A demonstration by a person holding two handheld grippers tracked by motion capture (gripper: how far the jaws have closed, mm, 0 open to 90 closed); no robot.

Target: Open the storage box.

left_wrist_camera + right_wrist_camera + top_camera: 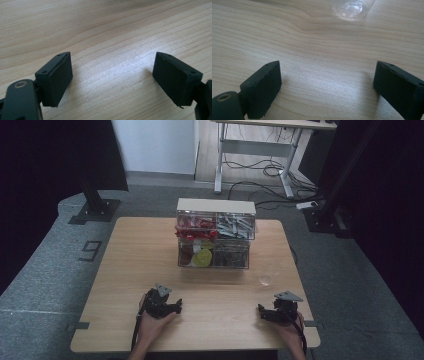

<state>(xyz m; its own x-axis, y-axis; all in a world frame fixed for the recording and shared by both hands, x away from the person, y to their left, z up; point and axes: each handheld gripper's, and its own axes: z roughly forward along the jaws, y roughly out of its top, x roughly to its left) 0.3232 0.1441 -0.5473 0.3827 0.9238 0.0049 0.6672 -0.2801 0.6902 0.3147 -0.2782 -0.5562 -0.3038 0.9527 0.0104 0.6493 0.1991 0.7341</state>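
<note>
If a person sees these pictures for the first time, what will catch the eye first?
First the clear drawer box at the far middle of the wooden table, with red pieces in its upper left compartment and something yellow below. Then the left gripper and right gripper, both open and empty near the front edge. A small clear cup stands ahead of the right gripper.

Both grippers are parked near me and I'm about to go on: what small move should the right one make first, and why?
Probably ease the right gripper forward toward the small clear cup. Its jaws stand open with nothing between them, low over the table, and in the right gripper view the cup lies just ahead of them, apart from the clear drawer organizer. The left gripper is also open and empty.
</note>
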